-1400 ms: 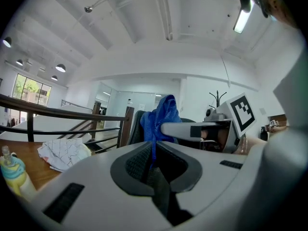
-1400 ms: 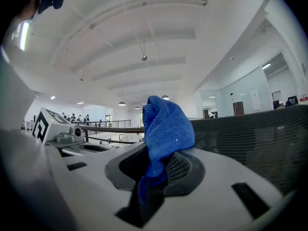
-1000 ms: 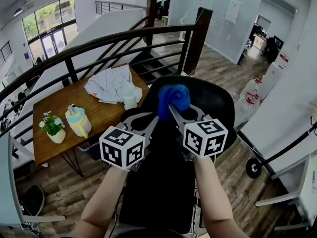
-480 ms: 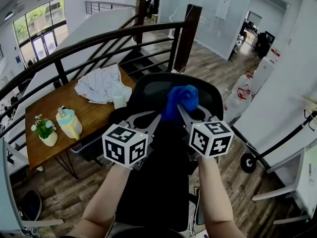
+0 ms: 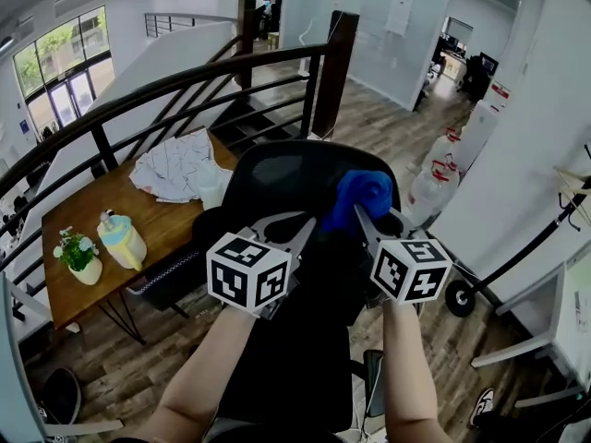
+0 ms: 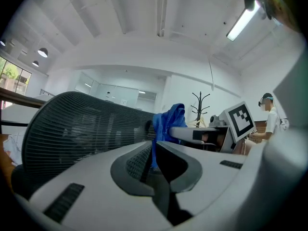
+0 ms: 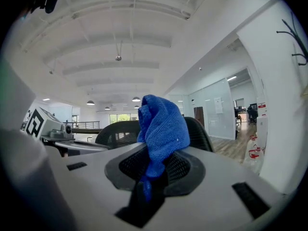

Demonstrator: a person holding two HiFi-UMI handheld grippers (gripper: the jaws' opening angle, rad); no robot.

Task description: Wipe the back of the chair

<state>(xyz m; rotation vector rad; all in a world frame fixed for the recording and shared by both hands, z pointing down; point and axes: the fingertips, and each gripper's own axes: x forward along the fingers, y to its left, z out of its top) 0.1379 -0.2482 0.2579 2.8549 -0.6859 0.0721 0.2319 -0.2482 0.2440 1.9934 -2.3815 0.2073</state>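
A black mesh chair back [image 5: 286, 178] stands in front of me in the head view. My right gripper [image 5: 358, 216] is shut on a bunched blue cloth [image 5: 362, 195], which rests against the upper right part of the chair back. In the right gripper view the cloth [image 7: 162, 125] bulges up out of the jaws of the right gripper [image 7: 153, 171], with the chair back [image 7: 120, 130] behind it. My left gripper [image 5: 307, 228] is shut and holds nothing, just left of the cloth. In the left gripper view, the left gripper [image 6: 155, 152] points along the chair back [image 6: 82, 129] toward the cloth [image 6: 169, 121].
A wooden table [image 5: 138, 215] stands left of the chair with a crumpled patterned sheet [image 5: 175, 164], a cup [image 5: 212, 185], a blue and yellow jug [image 5: 122, 241] and a small plant [image 5: 79, 255]. A black stair railing [image 5: 185, 77] runs behind. White bottles [image 5: 434, 187] stand on the floor at right.
The right gripper has carried the blue cloth rightward across the top of the chair back. The left gripper has shifted slightly right alongside it.
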